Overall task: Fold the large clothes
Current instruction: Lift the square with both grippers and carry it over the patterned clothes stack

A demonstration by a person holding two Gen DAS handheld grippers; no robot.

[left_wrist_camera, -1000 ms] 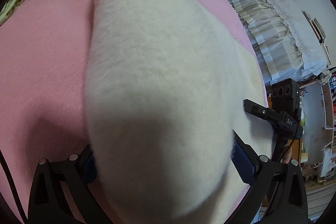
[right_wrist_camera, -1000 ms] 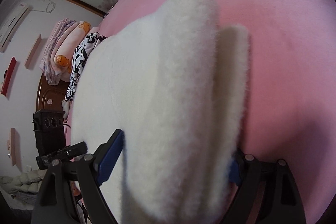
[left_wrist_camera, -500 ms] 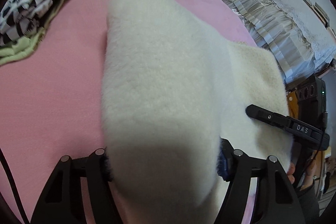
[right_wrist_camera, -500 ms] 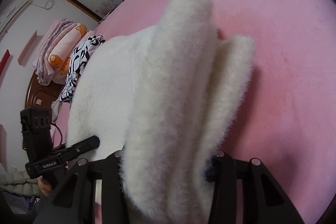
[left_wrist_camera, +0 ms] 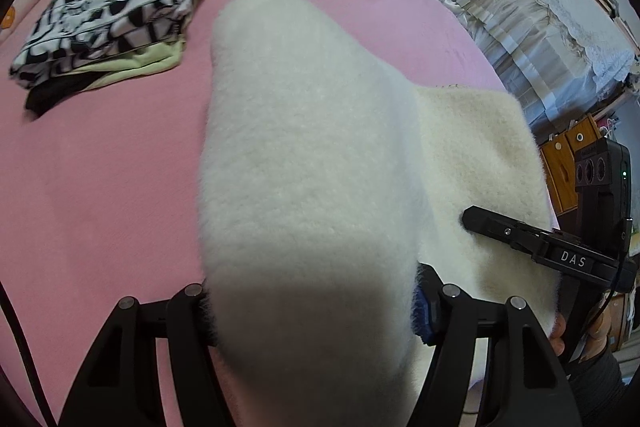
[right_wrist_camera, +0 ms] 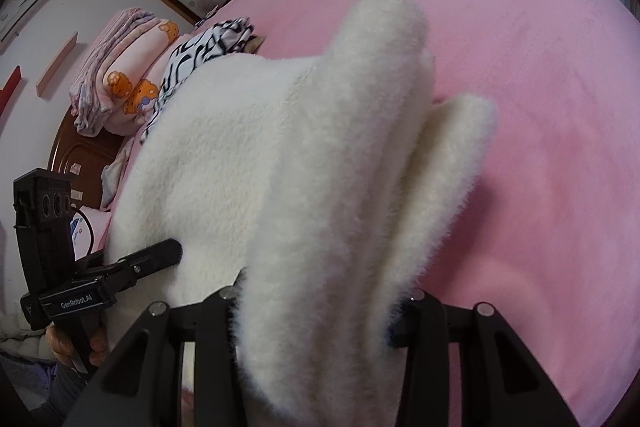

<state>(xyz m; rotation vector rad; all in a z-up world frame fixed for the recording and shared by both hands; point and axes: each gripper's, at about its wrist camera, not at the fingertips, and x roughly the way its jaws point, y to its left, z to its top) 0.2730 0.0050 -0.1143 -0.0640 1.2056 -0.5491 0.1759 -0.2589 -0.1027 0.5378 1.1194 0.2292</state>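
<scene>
The bed (left_wrist_camera: 100,187), covered in pink, carries the work. More of it shows now than a second ago: both wrist views have pulled up and back, and a folded pile (left_wrist_camera: 108,27) at the far side has come into the left view.

The fleece (left_wrist_camera: 304,163), a large white garment, is the thing being folded. Part of it lies flat on the bed near the front edge; the near edge is raised off the surface in two bunched folds, one per gripper. A second ago this edge sat lower.

The left gripper (left_wrist_camera: 316,311) was wide a second ago; its jaws have closed and now clamp a thick fold of fleece. The right gripper (right_wrist_camera: 316,311) has done the same and pinches two layers of a narrower fold.

Judgement: the grasp step is complete and the lift has begun. The next move is likely to carry the held edge across the flat part to make the fold. Keep both grips level, or the edge may land skewed.
</scene>
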